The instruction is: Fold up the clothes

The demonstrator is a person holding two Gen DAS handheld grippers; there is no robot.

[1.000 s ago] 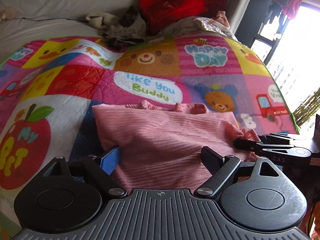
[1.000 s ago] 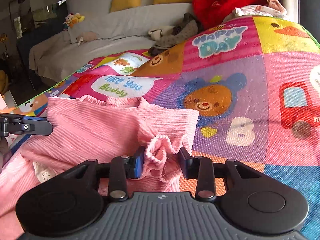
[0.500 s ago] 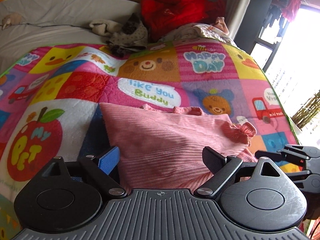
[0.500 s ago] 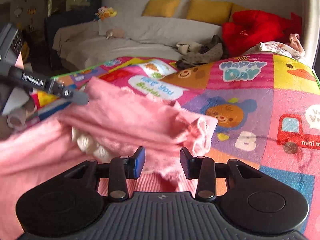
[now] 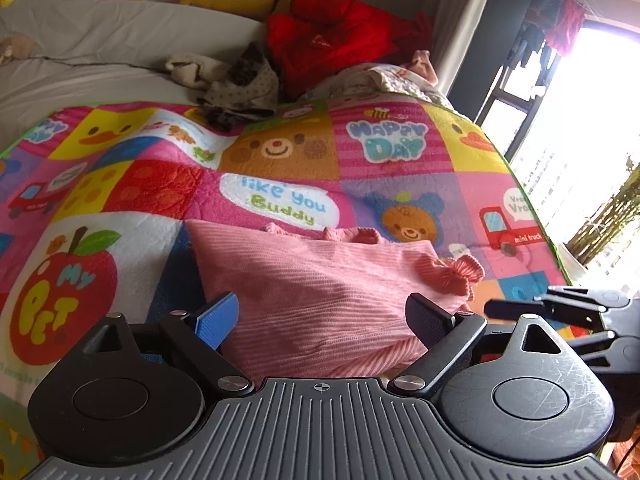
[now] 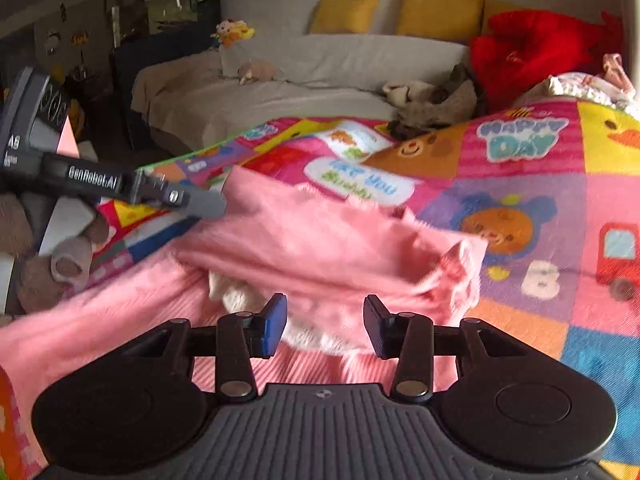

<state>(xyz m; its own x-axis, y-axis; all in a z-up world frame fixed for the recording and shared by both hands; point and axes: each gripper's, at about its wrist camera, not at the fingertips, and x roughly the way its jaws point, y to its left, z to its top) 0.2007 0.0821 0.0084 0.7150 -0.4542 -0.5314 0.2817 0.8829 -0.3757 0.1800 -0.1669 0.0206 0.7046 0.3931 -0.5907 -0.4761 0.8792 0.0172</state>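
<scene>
A pink ribbed garment (image 5: 320,296) lies folded on the colourful patchwork quilt (image 5: 280,148), a ruffled cuff (image 5: 452,274) on its right side. My left gripper (image 5: 324,320) is open, its jaws wide apart just above the garment's near edge, holding nothing. My right gripper (image 6: 326,326) is open and empty above the garment (image 6: 320,248), where a white lining (image 6: 240,292) shows under the top fold. The right gripper also shows at the right of the left wrist view (image 5: 560,312). The left gripper shows at the left of the right wrist view (image 6: 120,188).
A heap of grey and cream clothes (image 5: 236,84) and a red garment (image 5: 332,40) lie at the far end of the quilt. Yellow cushions (image 6: 400,14) line the sofa back. A window (image 5: 580,128) is on the right.
My right gripper let go of the ruffled cuff and drew back to the right. My left gripper pulled back and rose a little. The garment now lies folded.
</scene>
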